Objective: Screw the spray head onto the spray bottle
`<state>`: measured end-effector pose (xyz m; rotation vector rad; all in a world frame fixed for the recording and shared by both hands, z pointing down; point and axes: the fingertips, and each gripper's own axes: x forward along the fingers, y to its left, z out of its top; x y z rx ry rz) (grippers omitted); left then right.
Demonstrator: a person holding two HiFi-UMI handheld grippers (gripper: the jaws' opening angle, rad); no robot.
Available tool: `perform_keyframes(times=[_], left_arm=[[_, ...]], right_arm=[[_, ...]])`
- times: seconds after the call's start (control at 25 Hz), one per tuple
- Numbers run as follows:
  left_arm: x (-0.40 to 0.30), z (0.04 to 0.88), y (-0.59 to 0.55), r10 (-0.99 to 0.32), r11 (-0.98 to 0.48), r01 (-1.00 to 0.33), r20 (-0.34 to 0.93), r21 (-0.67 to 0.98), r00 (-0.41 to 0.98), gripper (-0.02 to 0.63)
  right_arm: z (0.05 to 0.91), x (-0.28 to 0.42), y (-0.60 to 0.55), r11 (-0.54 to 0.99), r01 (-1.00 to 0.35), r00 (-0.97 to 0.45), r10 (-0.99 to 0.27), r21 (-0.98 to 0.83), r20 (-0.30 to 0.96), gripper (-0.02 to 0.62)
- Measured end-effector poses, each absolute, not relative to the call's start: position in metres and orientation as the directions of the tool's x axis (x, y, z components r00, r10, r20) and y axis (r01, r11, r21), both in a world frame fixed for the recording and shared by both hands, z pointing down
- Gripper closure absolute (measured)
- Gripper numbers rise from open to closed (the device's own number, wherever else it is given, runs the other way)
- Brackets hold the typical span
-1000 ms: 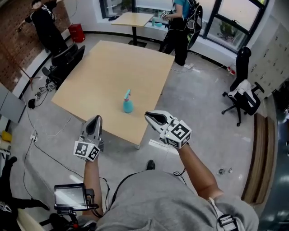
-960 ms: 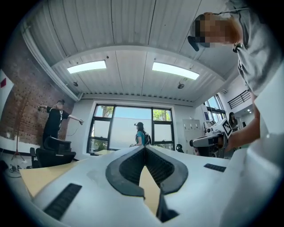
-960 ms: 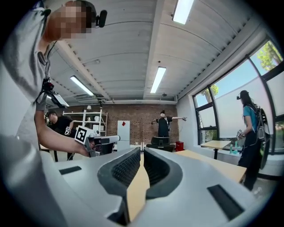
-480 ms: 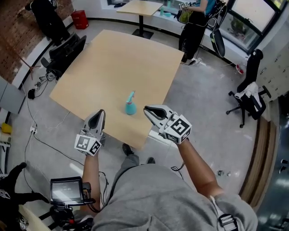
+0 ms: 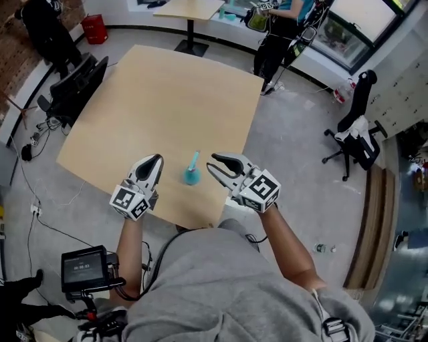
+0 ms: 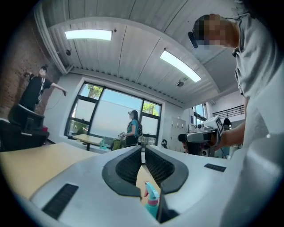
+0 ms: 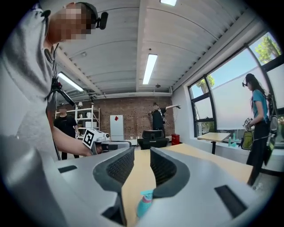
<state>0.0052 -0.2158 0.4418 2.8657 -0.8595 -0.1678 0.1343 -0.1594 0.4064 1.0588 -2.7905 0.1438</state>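
Observation:
A teal spray bottle (image 5: 192, 172) with its lighter spray head on top stands upright on the tan table (image 5: 154, 87), close to the near edge. My left gripper (image 5: 154, 162) hovers just left of it, jaws shut and empty. Just right of the bottle is my right gripper (image 5: 215, 164); its jaws have just been opening and stand apart with nothing between them. In the left gripper view the bottle (image 6: 151, 199) shows low, beneath the closed left gripper (image 6: 143, 153). The right gripper view has the bottle (image 7: 144, 201) below the parted right gripper (image 7: 141, 156).
An office chair (image 5: 351, 133) stands on the floor to the right. A person (image 5: 277, 33) is by a second table (image 5: 187, 8) at the back. Black chairs and cables (image 5: 70, 93) lie left of the table. A small screen (image 5: 83, 267) hangs at my lower left.
Both grippers have come forward over the table's near edge and now flank the bottle. The right jaws have opened. The bottle has not moved on the table.

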Motion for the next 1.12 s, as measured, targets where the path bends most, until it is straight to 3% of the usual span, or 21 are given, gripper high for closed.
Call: perform_keyframes(times=[0.28, 0.36, 0.6, 0.72, 0.88, 1.12], left_arm=[[0.037, 0.469, -0.225, -0.439, -0.885, -0.424, -0.047, 0.191, 0.897, 0.580], [0.044, 0.475, -0.220, -0.417, -0.892, -0.402, -0.031, 0.205, 0.908, 0.489], [0.075, 0.529, -0.210, -0.270, -0.942, -0.283, 0.092, 0.181, 0.958, 0.317], [0.090, 0.570, -0.203, -0.155, -0.970, -0.186, 0.190, 0.158, 0.969, 0.254], [0.105, 0.620, -0.193, -0.059, -0.984, -0.105, 0.290, 0.145, 0.955, 0.220], [0.129, 0.667, -0.193, -0.035, -0.991, -0.076, 0.342, 0.107, 0.939, 0.207]], right_arm=[[0.418, 0.135, -0.180, 0.758, -0.650, -0.745, -0.621, -0.058, 0.241, 0.486], [0.418, 0.134, -0.181, 0.775, -0.629, -0.760, -0.596, -0.063, 0.260, 0.486], [0.436, 0.119, -0.199, 0.869, -0.494, -0.810, -0.453, -0.018, 0.373, 0.486], [0.468, 0.105, -0.199, 0.951, -0.298, -0.805, -0.296, 0.081, 0.514, 0.486], [0.518, 0.099, -0.189, 0.968, 0.113, -0.650, -0.099, 0.224, 0.753, 0.451], [0.577, 0.090, -0.184, 0.851, 0.504, -0.398, 0.073, 0.151, 0.914, 0.405]])
